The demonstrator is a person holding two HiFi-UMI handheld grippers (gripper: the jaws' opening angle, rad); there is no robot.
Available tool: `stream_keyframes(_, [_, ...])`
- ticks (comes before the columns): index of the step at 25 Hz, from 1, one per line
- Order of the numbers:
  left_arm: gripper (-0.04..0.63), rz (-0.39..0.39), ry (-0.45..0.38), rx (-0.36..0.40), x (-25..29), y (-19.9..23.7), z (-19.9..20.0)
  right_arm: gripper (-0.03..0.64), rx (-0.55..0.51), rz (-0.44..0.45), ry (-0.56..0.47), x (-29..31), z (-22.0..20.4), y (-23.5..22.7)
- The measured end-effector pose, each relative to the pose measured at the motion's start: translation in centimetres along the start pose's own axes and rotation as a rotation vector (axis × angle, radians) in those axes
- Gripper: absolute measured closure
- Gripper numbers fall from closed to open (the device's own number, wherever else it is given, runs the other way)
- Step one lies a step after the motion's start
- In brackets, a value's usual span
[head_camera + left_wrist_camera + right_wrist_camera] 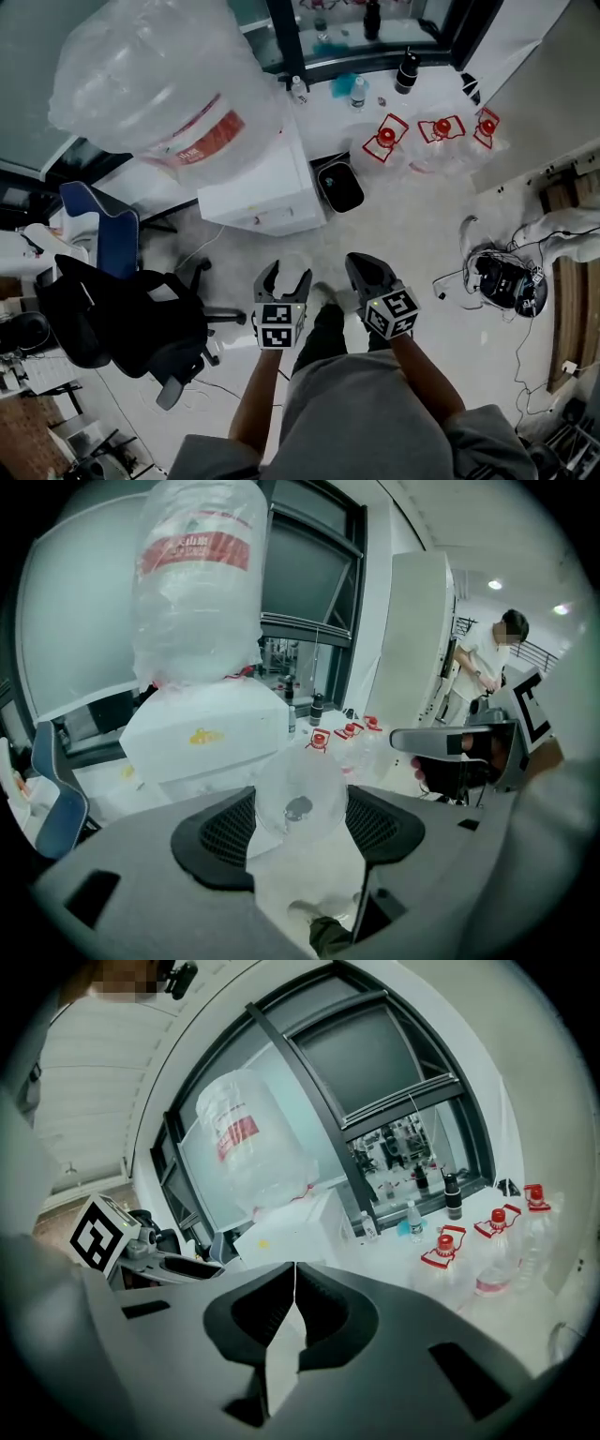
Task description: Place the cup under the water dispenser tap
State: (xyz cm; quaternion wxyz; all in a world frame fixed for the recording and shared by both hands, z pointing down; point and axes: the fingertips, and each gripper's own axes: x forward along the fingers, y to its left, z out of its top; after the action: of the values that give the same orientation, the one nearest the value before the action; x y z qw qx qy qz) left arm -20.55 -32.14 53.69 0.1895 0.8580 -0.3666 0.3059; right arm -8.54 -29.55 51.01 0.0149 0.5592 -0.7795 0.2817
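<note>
Cup (298, 799) clamped in left tool (282, 286) | dispenser (267, 192) ahead | chair (131, 323) left | jugs (441, 141) right

Red band (195, 553) round the upturned water bottle (192, 621): white print, too blurred to read. Yellow mark (204, 735) on the front of the white water dispenser (234, 714): small and illegible.

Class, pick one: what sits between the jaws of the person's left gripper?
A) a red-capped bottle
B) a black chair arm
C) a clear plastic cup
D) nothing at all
C: in the left gripper view, the left gripper has its jaws pressed against the sides of a clear plastic cup.
</note>
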Motion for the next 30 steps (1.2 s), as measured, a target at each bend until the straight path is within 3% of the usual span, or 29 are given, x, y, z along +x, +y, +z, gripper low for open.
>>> stream_keyframes(11, [0.29,-0.043,0.07,0.048,5.4,3.6,-2.3,0.604,0.038,-0.085,-0.003,3.8,-1.5,-2.4])
stream_keyframes(23, [0.291,0.015,0.089,0.07,12.1,5.9,-4.0,0.604,0.089,-0.073,0.057,8.2,-3.9,-7.3])
stream_keyframes(30, [0.291,0.112,0.075,0.085,16.5,8.4,-8.1,0.604,0.099,-0.073,0.083,10.6,-7.7,-8.7])
